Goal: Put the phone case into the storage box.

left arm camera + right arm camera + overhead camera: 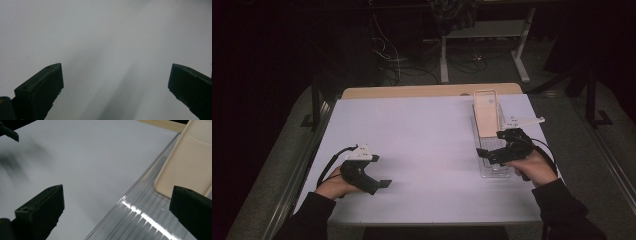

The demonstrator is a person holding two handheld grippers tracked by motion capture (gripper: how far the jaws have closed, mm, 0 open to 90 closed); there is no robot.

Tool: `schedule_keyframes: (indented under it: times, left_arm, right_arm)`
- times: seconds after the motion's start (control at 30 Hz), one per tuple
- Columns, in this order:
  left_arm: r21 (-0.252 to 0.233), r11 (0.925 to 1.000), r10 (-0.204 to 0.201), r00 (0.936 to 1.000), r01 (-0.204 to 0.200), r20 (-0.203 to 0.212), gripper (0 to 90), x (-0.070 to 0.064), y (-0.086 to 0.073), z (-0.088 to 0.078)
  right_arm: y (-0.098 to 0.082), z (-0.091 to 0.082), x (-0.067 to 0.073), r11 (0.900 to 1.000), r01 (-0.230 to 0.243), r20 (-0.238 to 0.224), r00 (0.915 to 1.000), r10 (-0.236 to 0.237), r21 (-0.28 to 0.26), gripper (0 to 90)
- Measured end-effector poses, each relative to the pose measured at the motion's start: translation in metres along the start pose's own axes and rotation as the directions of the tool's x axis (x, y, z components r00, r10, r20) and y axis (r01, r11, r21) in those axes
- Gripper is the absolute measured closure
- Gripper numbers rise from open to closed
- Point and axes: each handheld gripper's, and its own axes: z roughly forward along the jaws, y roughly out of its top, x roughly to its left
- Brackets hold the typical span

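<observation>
Your right hand-held gripper (490, 152) sits lower right of the high view, jaws wide, empty, over the near end of the clear tray (492, 172). Beige phone case (486, 117) lies in the tray's far half, w/ one jaw just short of it. Left hand-held gripper (382, 183), lower left, hangs wide over bare white counter (422, 140).

The room is dim around a brightly lit white surface (427, 150); glare streaks the clear tray (140, 217), and soft shadows blur nearby.
</observation>
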Motion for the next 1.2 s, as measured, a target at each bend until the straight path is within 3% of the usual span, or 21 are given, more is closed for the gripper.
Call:
schedule_keyframes:
  times: [0.2,0.6,1.2]
  left_arm:
    - [0.020,0.9995,0.024,0.9997,-0.025,0.008,0.0,0.002,0.004,-0.003]
    - [0.001,0.9998,0.019,0.9995,-0.019,0.023,0.0,0.002,0.009,-0.006]
    - [-0.033,0.9991,0.027,0.9993,-0.026,0.026,0.0,0.001,0.014,-0.012]
  right_arm:
    - [-0.013,-0.001,0.006,1.000,0.014,-0.021,0.9997,-0.014,0.011,0.0]
    - [-0.039,-0.010,0.006,0.999,0.021,-0.033,0.9993,-0.020,0.042,0.0]
    - [-0.043,-0.011,0.004,0.998,0.033,-0.026,0.9992,-0.032,0.049,0.0]
